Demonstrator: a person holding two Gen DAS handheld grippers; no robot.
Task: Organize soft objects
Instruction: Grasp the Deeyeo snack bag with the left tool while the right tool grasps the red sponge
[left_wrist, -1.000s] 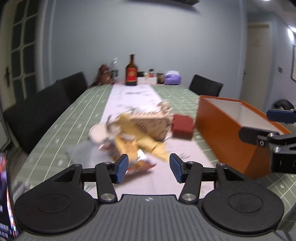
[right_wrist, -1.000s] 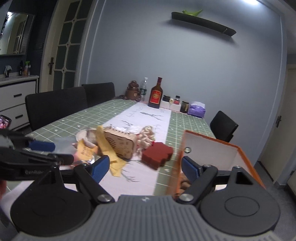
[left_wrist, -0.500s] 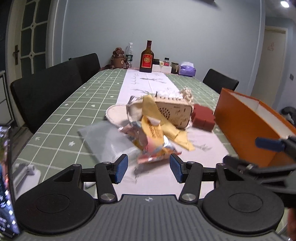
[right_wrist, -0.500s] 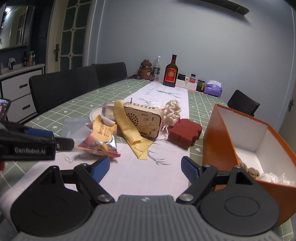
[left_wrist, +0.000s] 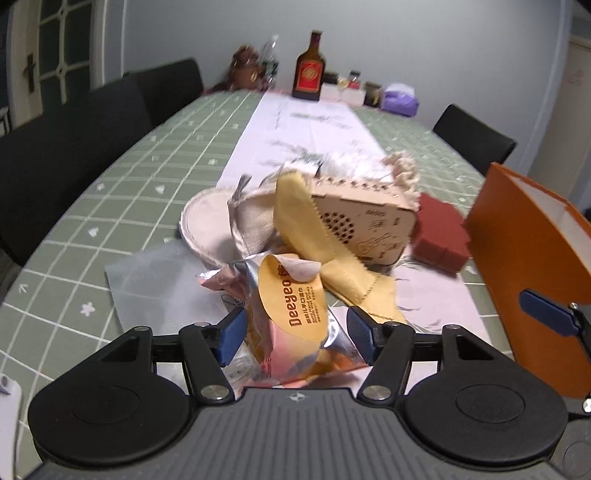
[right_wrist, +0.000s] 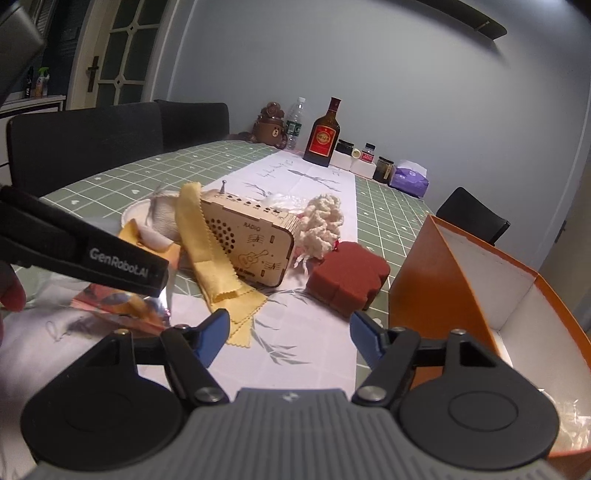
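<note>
Over the table, our left tongs (left_wrist: 293, 334) have reached the snack bag (left_wrist: 291, 314), jaws opening around it; right tongs (right_wrist: 290, 338) close, empty.

A home dining room: long table (right_wrist: 110, 177) under a checked cloth, dark chairs (right_wrist: 85, 140), a glazed door (right_wrist: 122, 51).

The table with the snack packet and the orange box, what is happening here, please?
A person holds a two-finger tool in each hand and is sorting soft things on the table. The left tool has the crumpled snack packet between its opening jaws, not gripped. The right tool has nothing between its closing jaws; the yellow cloth and red sponge lie ahead of it. They lie around a wooden radio. The orange box stands open on the right.
</note>
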